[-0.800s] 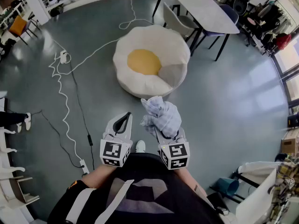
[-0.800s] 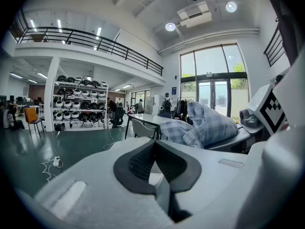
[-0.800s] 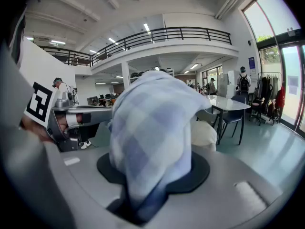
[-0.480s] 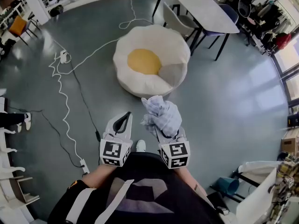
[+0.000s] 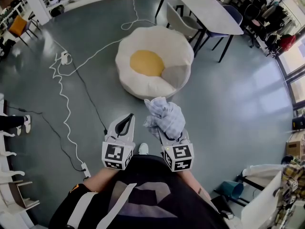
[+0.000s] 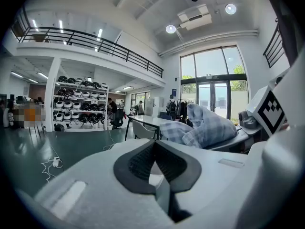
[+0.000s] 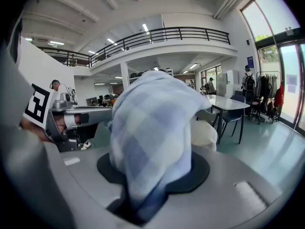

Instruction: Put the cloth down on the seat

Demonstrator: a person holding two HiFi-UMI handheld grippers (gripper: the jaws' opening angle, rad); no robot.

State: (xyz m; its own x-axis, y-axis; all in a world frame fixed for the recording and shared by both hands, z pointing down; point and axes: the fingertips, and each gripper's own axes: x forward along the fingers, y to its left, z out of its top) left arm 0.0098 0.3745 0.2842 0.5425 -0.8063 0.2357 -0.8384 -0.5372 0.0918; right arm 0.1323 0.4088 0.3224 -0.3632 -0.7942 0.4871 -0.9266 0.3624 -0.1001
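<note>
A bunched pale blue checked cloth [image 5: 164,117] is clamped in my right gripper [image 5: 164,130] and piles up over its jaws; in the right gripper view the cloth [image 7: 150,142] fills the middle and hides the fingertips. My left gripper [image 5: 125,123] is held beside it, shut, with its black pads [image 6: 143,161] together and nothing between them. The cloth [image 6: 209,128] shows to its right in the left gripper view. The seat, a round white beanbag [image 5: 176,44] with a yellow centre [image 5: 147,63], sits on the floor ahead of both grippers.
A white cable [image 5: 64,97] and a black cable [image 5: 88,104] snake over the grey floor at the left, ending at a power strip [image 5: 86,169]. A table [image 5: 209,6] with chairs [image 5: 181,20] stands behind the beanbag. White chairs [image 5: 9,171] line the left edge.
</note>
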